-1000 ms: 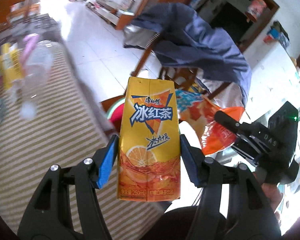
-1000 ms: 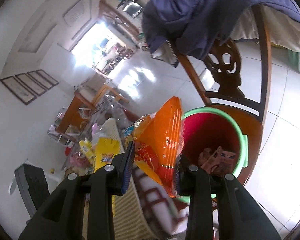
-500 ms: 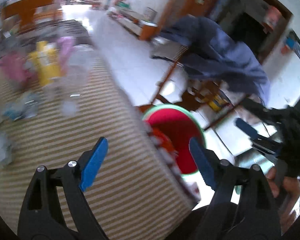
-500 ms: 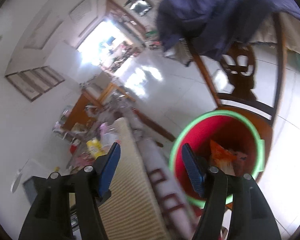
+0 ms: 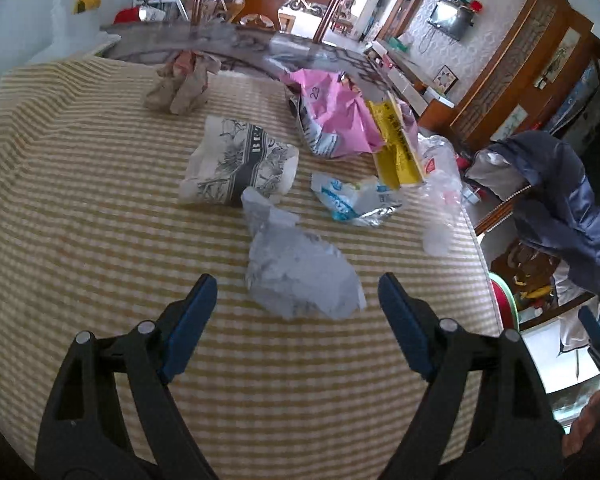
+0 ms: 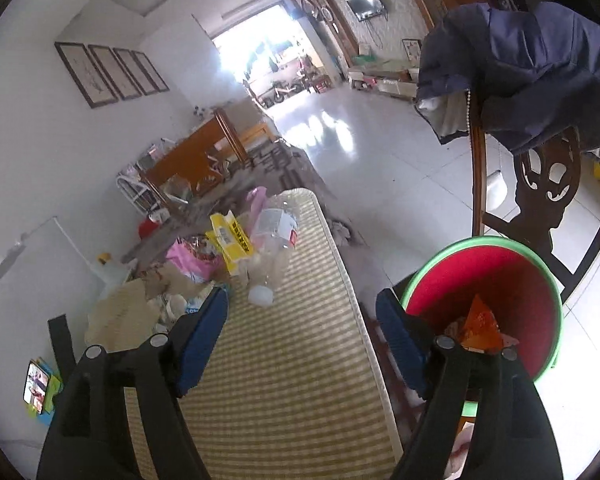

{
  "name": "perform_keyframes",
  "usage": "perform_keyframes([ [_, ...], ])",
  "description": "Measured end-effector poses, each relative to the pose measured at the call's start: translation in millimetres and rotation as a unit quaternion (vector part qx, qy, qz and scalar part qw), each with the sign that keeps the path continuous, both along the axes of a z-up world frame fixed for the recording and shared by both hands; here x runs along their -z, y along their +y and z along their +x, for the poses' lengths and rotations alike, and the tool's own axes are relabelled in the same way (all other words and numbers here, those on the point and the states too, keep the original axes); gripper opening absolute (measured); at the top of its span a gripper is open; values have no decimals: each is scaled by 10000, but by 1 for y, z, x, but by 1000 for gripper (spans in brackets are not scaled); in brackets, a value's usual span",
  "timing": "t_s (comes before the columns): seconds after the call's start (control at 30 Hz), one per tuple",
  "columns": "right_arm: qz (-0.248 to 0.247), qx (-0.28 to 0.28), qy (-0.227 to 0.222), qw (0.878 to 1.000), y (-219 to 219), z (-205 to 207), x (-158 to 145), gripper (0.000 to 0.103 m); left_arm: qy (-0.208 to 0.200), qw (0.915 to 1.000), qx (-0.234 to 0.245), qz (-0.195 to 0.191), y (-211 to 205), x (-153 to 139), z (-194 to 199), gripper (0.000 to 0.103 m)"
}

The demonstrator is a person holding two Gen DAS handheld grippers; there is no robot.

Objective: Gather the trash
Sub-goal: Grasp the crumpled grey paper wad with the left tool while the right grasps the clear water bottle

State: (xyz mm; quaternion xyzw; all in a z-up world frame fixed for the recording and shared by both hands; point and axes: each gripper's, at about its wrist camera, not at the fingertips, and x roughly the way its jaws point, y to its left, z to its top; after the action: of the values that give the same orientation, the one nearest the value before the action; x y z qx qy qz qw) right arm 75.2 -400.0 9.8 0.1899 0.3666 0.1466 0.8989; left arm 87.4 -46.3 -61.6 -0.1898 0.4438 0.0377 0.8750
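Crumpled plastic wrapper [image 5: 300, 276] just ahead of left gripper [image 5: 296, 312], jaws apart, empty.

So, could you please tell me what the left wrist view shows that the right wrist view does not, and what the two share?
Only the left wrist view shows the open left gripper with a crumpled clear plastic bag on the cloth just ahead, and a printed paper wrapper beyond.

Only the right wrist view shows the open, empty right gripper and an orange snack bag inside the red bin.

Both show the striped tablecloth, pink bag, yellow carton, clear plastic bottle and blue jacket.
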Motion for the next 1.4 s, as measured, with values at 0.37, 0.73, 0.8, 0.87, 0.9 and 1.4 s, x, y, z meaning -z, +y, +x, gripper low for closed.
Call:
perform_keyframes([
  [0.37,-277,-153,246,9992,6,5,10,75,257,9992,215,-210,7,19,5,49],
  [0.73,-368,-418,904,9943,37,59,31,75,-238,9987,253,-376,16,-1,-65,49],
  [0.8,-405,-488,1007,9929,50,77,34,75,-259,9989,271,-266,16,0,-63,49],
  [0.87,-633,-601,1027,9909,72,103,34,75,-247,9990,250,-282,20,5,-63,49],
  [0.9,-815,-633,1044,9892,85,119,35,74,-203,9990,232,-322,23,9,-62,49],
  [1.4,-1285,-78,2160,9679,145,237,101,58,6,9971,397,-649,25,21,-60,53],
])
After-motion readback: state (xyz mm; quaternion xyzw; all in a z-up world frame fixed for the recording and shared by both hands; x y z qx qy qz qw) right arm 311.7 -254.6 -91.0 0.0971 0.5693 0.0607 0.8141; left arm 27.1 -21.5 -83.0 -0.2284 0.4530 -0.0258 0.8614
